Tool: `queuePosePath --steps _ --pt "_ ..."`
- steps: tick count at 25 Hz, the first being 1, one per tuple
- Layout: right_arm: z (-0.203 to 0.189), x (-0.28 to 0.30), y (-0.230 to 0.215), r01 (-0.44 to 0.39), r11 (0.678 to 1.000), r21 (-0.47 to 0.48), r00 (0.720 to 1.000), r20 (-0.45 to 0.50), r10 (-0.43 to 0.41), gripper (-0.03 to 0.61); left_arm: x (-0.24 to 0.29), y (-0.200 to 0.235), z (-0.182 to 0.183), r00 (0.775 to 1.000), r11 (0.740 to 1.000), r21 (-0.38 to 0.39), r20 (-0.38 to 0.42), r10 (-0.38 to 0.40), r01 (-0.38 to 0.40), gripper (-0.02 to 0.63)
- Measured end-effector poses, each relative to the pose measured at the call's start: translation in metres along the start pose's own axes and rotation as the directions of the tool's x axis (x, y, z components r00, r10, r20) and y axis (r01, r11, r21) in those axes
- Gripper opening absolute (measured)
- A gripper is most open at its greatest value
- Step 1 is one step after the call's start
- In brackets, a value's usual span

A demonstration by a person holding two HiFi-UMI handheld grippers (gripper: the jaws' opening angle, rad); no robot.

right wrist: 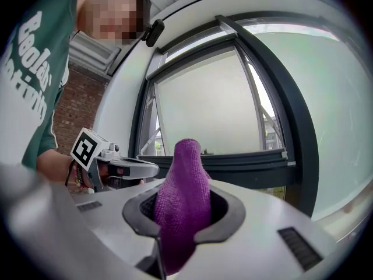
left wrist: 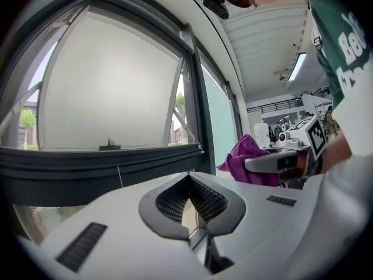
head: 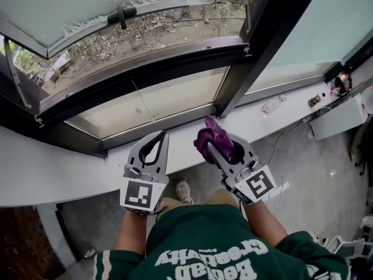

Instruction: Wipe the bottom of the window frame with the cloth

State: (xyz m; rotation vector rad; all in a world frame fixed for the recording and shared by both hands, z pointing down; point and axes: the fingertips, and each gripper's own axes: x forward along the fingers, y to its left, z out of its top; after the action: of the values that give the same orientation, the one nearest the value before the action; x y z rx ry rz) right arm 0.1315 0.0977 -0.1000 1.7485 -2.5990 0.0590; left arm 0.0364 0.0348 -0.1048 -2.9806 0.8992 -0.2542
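R gripper (head: pixel 227 150) clamped on cloth (head: pixel 210 134), bunched betw jaws, short of window frame (head: pixel 157 69); L gripper (head: pixel 162 137) closed, empty.

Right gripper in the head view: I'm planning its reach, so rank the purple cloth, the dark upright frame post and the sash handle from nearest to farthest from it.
1. purple cloth: clamped in the right gripper.
2. dark upright frame post: just beyond the sill, up and slightly right.
3. sash handle: far up-left, on the open sash.
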Motion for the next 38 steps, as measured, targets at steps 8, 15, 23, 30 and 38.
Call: queuePosePath --steps 8,15,23,30,38 --pt "-0.027 0.015 -0.026 0.047 0.992 0.114 0.998 -0.053 -0.041 0.097 0.026 -0.001 -0.021 0.999 0.997 -0.062 -0.027 -0.047 0.045 0.009" --pt "-0.039 0.023 -0.050 -0.005 0.989 0.146 0.997 -0.073 0.016 0.097 0.054 -0.003 -0.039 0.993 0.998 -0.070 -0.114 -0.010 0.002 0.009" --pt "-0.047 0.031 -0.083 -0.065 0.986 0.150 0.994 -0.080 0.078 0.097 0.087 -0.002 -0.045 0.987 0.996 -0.071 -0.156 0.037 -0.049 0.009" --pt "-0.078 0.031 -0.105 -0.097 0.972 0.215 0.984 -0.127 0.127 0.097 0.108 -0.006 -0.068 0.980 0.991 -0.097 -0.188 0.068 -0.088 0.009" --pt "-0.116 0.030 -0.133 -0.125 0.960 0.249 0.977 -0.139 0.163 0.097 0.127 -0.008 -0.091 0.962 0.982 -0.109 -0.243 0.126 -0.156 0.009"
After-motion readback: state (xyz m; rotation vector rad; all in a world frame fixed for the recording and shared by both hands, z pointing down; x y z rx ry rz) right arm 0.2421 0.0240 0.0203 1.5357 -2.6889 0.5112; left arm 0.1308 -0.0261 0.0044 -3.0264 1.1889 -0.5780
